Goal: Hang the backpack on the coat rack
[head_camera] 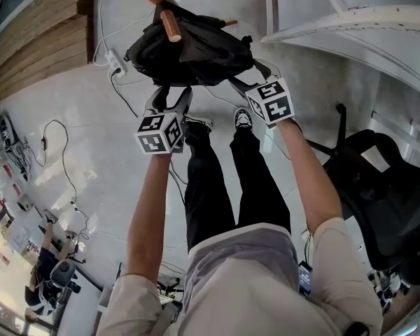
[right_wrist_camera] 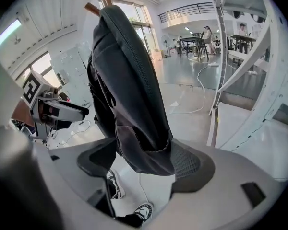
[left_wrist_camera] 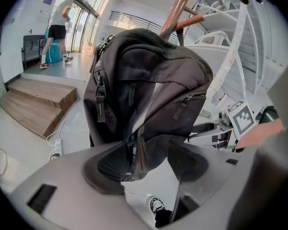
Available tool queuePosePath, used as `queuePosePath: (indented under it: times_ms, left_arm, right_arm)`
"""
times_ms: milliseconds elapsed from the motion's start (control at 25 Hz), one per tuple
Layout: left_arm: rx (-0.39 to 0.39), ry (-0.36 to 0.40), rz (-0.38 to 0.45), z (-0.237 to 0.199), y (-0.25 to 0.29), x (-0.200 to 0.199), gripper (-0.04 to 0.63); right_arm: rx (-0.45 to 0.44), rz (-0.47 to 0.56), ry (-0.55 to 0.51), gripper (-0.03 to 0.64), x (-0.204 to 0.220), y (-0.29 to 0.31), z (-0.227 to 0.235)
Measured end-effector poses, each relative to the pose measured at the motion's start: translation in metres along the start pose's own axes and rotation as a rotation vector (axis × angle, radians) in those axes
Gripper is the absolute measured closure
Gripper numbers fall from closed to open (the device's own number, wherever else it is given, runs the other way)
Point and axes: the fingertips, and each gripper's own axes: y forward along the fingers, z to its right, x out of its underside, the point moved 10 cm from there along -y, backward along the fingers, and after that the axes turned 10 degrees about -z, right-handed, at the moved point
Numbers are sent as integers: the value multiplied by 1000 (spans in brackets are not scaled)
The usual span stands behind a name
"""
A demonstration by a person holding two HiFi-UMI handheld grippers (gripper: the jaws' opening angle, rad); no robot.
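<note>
The black backpack (head_camera: pixel 196 51) is up in the air, right by the brown wooden coat rack (head_camera: pixel 171 25). It is above the pale floor (head_camera: pixel 126 152) and in front of the person's legs. One round peg of the rack pokes out over the top of the bag. I cannot tell if the bag's loop sits on a peg. The left gripper (head_camera: pixel 171 91) holds the bag from below on one side. In the left gripper view its jaws are wide apart, with a bottom corner of the bag squeezed between them, and the cloth touches both pads. The right gripper (head_camera: pixel 255 73) holds the other side of the bottom. In the right gripper view its jaws also clamp a thick fold of the bag. The two grippers are near each other, with the bag sagging between them. The person's shoes (head_camera: pixel 243 117) are on the floor under the bag. A white power strip (head_camera: pixel 115 63) lies beside the rack, and a black chair (head_camera: pixel 385 194) stands to the right.
</note>
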Motion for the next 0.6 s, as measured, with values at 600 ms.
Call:
queuePosePath:
  times_ms: [600]
  left_arm:
    - [-16,-63,15,24,-47,12,435]
  right_arm:
    - [-28,26,65,388,-1,-46,-21]
